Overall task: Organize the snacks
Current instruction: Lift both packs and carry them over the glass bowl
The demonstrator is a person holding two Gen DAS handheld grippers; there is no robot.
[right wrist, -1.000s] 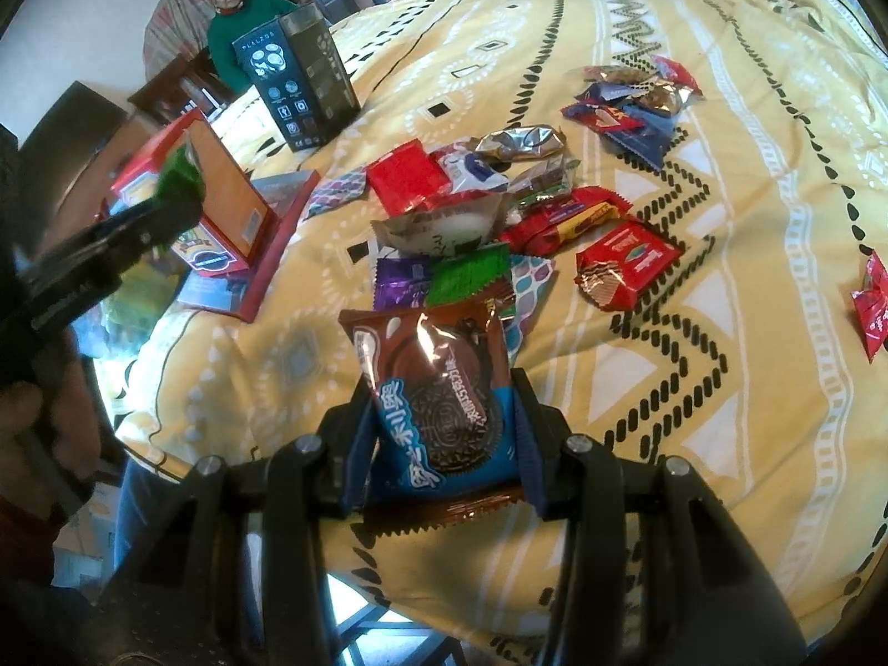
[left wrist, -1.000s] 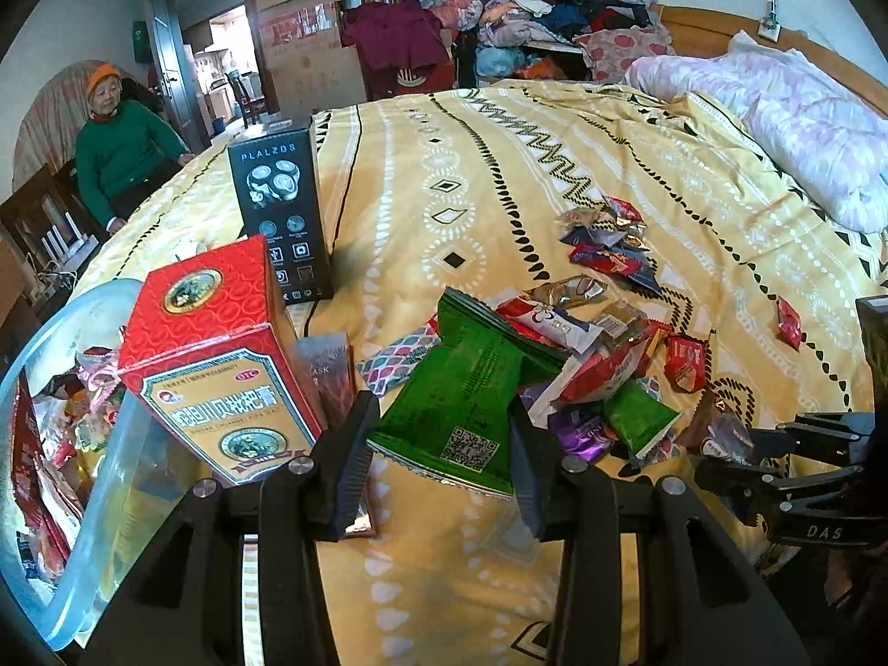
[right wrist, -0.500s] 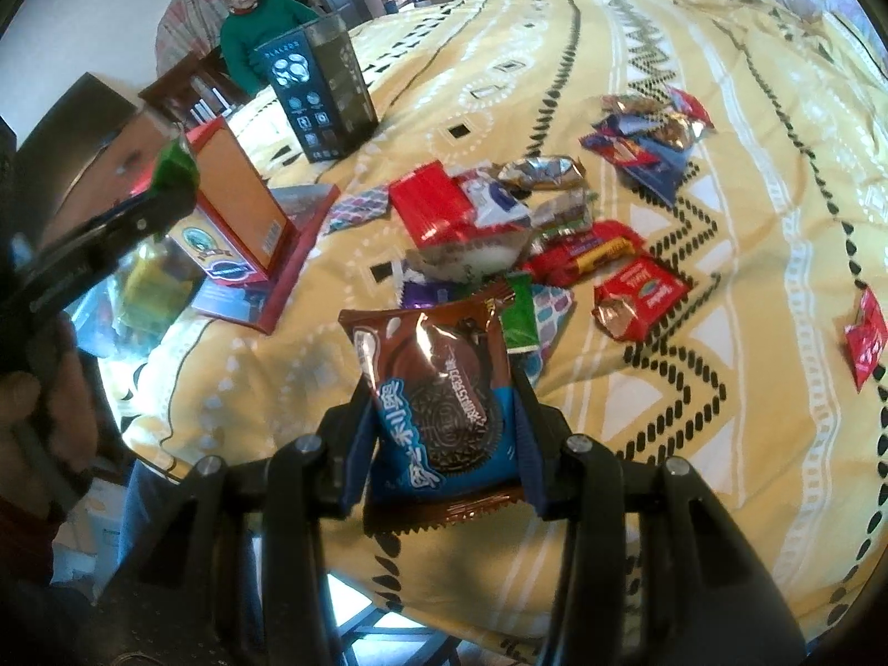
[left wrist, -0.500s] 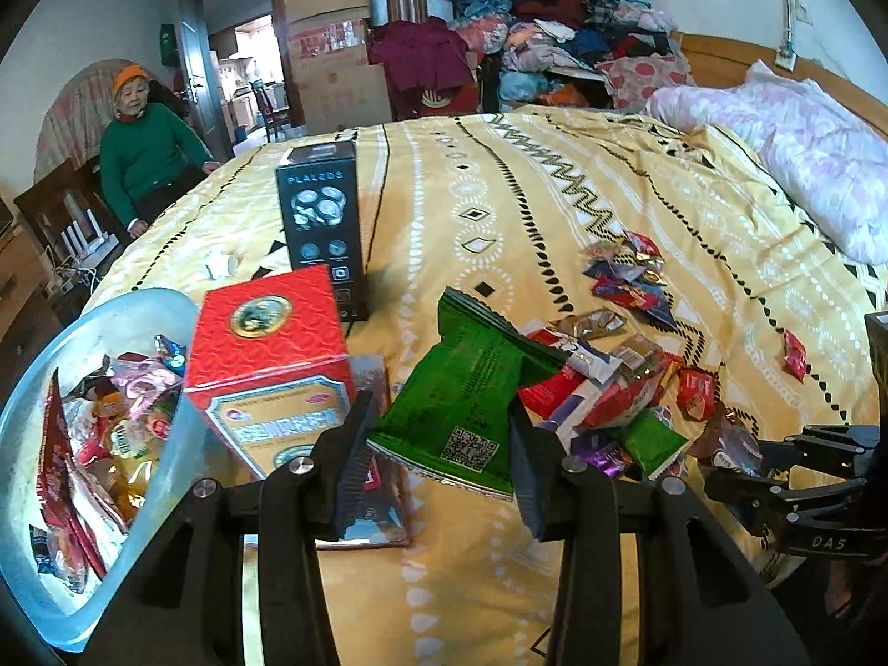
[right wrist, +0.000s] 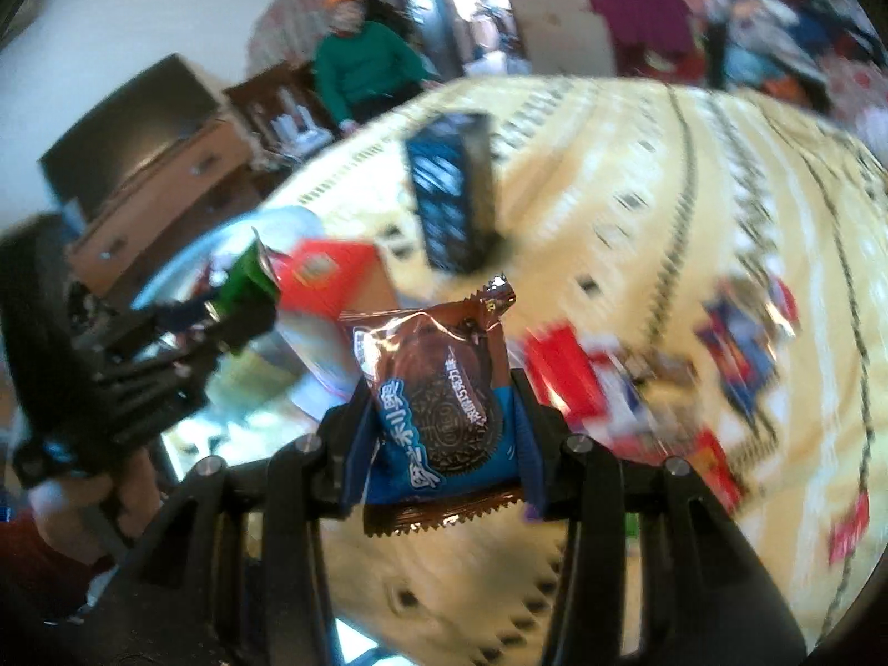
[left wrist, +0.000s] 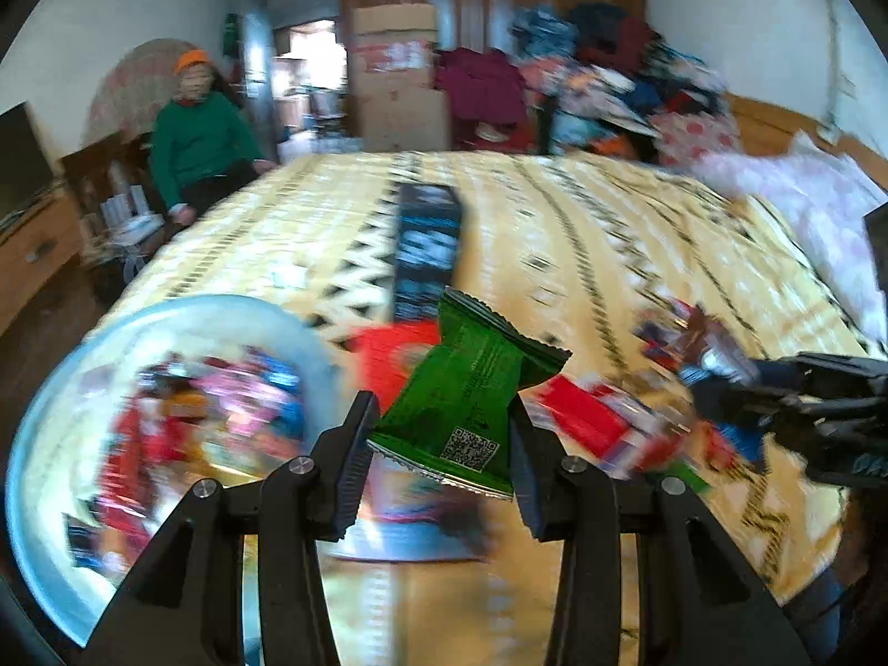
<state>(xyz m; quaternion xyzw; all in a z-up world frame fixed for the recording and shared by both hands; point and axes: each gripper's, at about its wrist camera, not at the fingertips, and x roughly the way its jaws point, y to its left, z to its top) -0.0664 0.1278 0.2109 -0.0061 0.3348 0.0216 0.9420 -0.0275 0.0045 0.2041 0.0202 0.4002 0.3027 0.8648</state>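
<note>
2 boxes point(left wrist: 427, 255), 1 bowl point(left wrist: 50, 416)

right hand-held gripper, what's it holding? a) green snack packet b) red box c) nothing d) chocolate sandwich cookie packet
d: the right hand-held gripper is clamped on a brown and blue chocolate sandwich cookie packet; the green snack packet sits in the left hand-held gripper.

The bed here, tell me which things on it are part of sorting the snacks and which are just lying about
Part of the job:
green snack packet in the left gripper
cookie packet in the right gripper
clear tub of snacks
loose snacks on the bedspread

Lying about:
black box
red box
clothes pile
cardboard boxes
</note>
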